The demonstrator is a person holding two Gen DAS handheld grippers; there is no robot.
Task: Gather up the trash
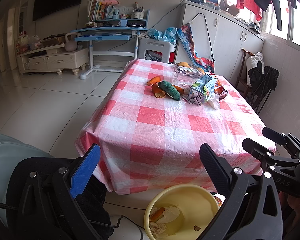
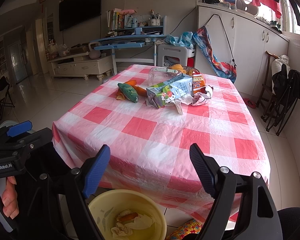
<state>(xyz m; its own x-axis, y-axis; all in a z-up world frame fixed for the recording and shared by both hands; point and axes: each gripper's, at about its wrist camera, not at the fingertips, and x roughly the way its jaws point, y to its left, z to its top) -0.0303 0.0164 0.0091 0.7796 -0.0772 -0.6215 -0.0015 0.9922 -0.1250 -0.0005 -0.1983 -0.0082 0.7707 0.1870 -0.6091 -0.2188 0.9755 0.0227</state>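
Checkered table [image 1: 170, 124] holds milk carton [image 1: 200, 92], orange peels [image 1: 159, 93]; yellow bin [image 1: 182, 210] below. Left gripper [image 1: 150, 172], right gripper [image 2: 150, 170]: jaws spread, empty.

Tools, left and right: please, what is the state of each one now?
Left tool: open, holding nothing.
Right tool: open, holding nothing.

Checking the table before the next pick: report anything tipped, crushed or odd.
The clear plastic bottle lies on its side at the table's far end. In front of it the milk carton is toppled and creased, with crumpled tissue spilling out beside it.
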